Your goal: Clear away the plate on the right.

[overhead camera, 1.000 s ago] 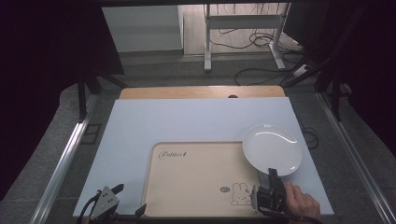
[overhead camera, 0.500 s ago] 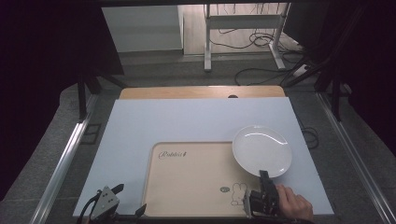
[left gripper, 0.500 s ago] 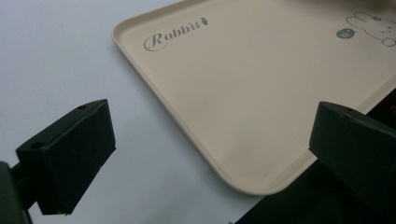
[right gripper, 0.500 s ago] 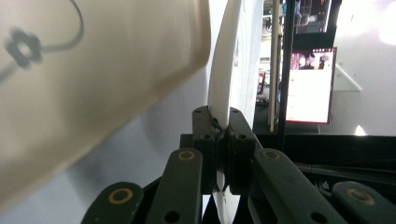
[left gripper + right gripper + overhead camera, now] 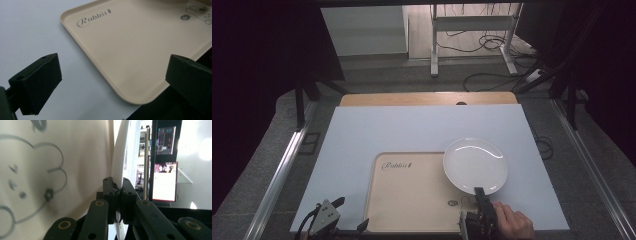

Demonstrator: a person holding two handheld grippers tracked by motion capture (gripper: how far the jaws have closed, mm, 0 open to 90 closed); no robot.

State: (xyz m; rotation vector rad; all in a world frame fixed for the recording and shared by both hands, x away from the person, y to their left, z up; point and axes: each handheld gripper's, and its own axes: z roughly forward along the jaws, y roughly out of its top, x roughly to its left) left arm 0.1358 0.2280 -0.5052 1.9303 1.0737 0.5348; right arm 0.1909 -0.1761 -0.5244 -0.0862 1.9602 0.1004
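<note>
High view, left edge: the left tongs (image 5: 326, 220) sit low at the near corner of the white surface (image 5: 377, 135), just beside the tray's near-left corner, holding nothing.
Left tongs, state: in the left gripper view the two black jaws stand wide apart, the tray's rounded corner between them but untouched.
Tray: a beige tray (image 5: 412, 200) printed "Rabbit" lies flat on the surface near the person's side; its middle is bare.
Plate: a white plate (image 5: 474, 164) overlaps the tray's far-right corner and hangs partly over the surface beyond.
Right tongs, state: the right tongs (image 5: 480, 196) are clamped on the plate's near rim; the right gripper view shows the rim (image 5: 119, 170) pinched between both jaws.
Hand: the person's hand (image 5: 512, 225) grips the right tool from behind.
Step in hand: apparently carrying the plate by its rim over the tray.
Next move: probably settling it level within the tray, then opening the jaws gently so it doesn't tip.
</note>
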